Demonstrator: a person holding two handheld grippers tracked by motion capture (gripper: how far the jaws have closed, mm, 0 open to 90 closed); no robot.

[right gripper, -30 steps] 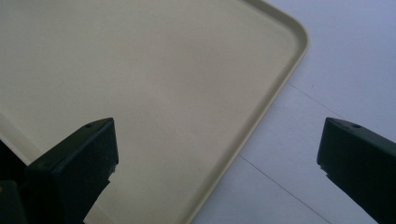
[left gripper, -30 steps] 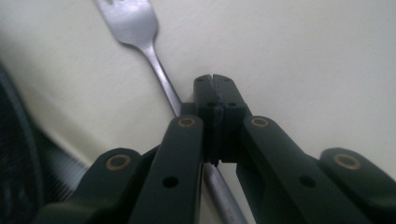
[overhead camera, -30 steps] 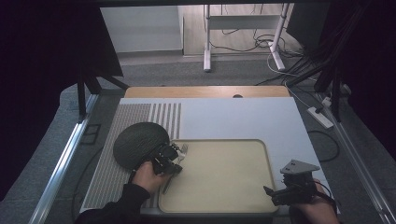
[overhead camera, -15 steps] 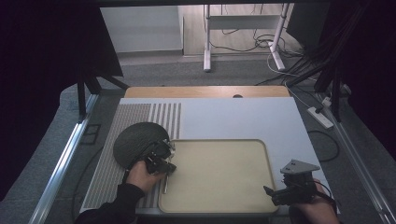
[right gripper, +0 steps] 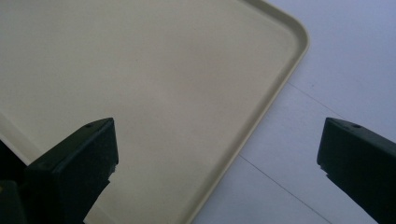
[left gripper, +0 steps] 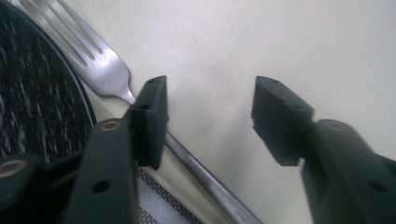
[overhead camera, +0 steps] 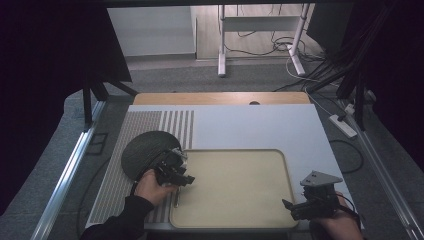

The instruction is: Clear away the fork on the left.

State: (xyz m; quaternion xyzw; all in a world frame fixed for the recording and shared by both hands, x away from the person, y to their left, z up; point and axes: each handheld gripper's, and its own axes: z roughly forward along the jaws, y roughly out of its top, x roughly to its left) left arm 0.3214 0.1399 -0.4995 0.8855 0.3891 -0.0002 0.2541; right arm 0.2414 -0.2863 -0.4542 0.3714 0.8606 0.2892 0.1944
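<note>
A steel fork (left gripper: 105,65) lies on the left part of the beige tray (overhead camera: 235,185), its tines next to the dark round plate (overhead camera: 145,152). My left gripper (overhead camera: 186,176) hovers low over it. In the left gripper view the left gripper (left gripper: 210,112) has just been opening; only bare tray (left gripper: 280,42) shows between the jaws. The fork's handle (left gripper: 205,182) runs under the left one, beside the plate (left gripper: 37,93). My right gripper (overhead camera: 290,207) rests at the tray's near right corner. The right gripper (right gripper: 217,154) is open wide over the tray's rim (right gripper: 261,116).
The tray sits on a white table top (overhead camera: 260,125) with a grey meshed mat (overhead camera: 115,190) along its left side. A metal rail (overhead camera: 65,175) borders the table on the left. A power strip (overhead camera: 342,126) and cables lie on the floor at the right.
The left hand has shifted a little at the tray's left edge, and its jaws now stand apart from the fork. The right hand has kept still.
</note>
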